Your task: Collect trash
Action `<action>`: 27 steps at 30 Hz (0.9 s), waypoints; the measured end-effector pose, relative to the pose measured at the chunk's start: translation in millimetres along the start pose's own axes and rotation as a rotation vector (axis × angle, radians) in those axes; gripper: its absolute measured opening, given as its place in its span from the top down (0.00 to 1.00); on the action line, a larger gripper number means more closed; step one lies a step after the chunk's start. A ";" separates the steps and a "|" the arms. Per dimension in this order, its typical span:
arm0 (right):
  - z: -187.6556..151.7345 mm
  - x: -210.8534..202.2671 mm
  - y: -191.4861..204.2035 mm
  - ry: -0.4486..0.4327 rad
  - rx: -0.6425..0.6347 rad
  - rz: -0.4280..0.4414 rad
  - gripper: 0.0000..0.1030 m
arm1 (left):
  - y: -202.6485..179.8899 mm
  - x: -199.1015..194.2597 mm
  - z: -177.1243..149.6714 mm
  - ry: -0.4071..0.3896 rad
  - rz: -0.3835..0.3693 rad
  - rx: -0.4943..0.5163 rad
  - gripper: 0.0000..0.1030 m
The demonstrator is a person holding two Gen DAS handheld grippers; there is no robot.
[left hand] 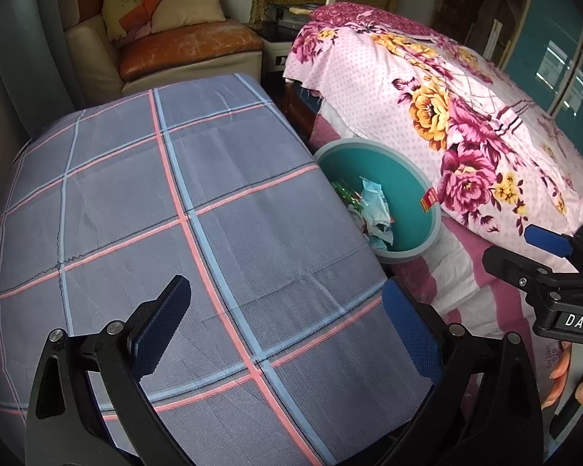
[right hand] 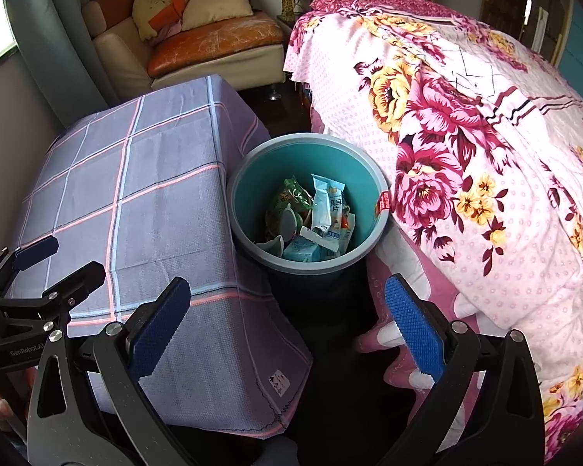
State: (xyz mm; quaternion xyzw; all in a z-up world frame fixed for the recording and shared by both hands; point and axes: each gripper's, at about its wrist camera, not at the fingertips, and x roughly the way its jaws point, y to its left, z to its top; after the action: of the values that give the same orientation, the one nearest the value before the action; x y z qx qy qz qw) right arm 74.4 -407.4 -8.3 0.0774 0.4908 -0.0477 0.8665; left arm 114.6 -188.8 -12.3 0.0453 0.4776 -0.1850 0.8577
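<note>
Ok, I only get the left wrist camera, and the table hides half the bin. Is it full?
Observer: No. The right wrist view shows the whole bin; wrappers cover only its bottom.
Operator: What's the green thing?
Observer: A green packet, leaning beside a blue-white packet.
Operator: Is my right gripper holding anything?
Observer: No, the right gripper is open and empty, pointing at the bin.

The round teal plastic bin looks smooth and matt; the crumpled wrappers inside shine glossy. The grey checked cloth is woven, and the flowered pink quilt soft cotton.
</note>
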 end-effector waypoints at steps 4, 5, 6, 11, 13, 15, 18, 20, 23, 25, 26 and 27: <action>2.1 7.0 -6.2 0.013 0.017 -0.002 0.07 | 0.1 7.8 1.3 0.007 0.017 0.002 0.04; 2.6 8.7 -7.2 0.016 0.018 -0.003 0.07 | 0.6 9.7 1.9 0.011 0.018 0.002 0.04; 3.1 10.7 -7.9 0.021 0.020 -0.003 0.07 | 1.3 11.8 2.5 0.015 0.018 0.001 0.04; 5.7 19.4 -7.7 0.037 0.019 -0.002 0.07 | 4.7 19.2 3.9 0.025 0.023 -0.005 0.04; 6.8 23.4 -7.8 0.042 0.022 -0.002 0.07 | 6.7 21.9 4.7 0.026 0.031 -0.005 0.04; 8.0 26.6 -7.8 0.046 0.026 -0.002 0.07 | 9.1 24.4 5.1 0.030 0.034 -0.010 0.04; 9.7 30.6 -7.4 0.053 0.025 -0.005 0.07 | 12.1 28.0 5.7 0.034 0.037 -0.015 0.04; 10.9 33.4 -7.5 0.056 0.024 -0.008 0.07 | 13.6 29.7 5.7 0.035 0.041 -0.015 0.04; 11.7 37.1 -7.3 0.063 0.023 -0.008 0.07 | 15.1 32.2 5.9 0.034 0.046 -0.018 0.04; 11.3 39.5 -6.5 0.068 0.020 -0.009 0.07 | 15.8 33.4 6.4 0.034 0.048 -0.017 0.04; 11.3 40.3 -6.1 0.071 0.019 -0.008 0.07 | 15.9 33.5 6.4 0.035 0.046 -0.016 0.04; 11.4 40.8 -5.8 0.071 0.018 -0.010 0.07 | 15.7 33.6 6.4 0.034 0.046 -0.016 0.04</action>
State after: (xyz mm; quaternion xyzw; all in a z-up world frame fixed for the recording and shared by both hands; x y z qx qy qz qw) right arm 104.1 -415.4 -38.0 0.0845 0.5212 -0.0534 0.8475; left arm 141.4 -185.0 -38.5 0.0525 0.4926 -0.1606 0.8537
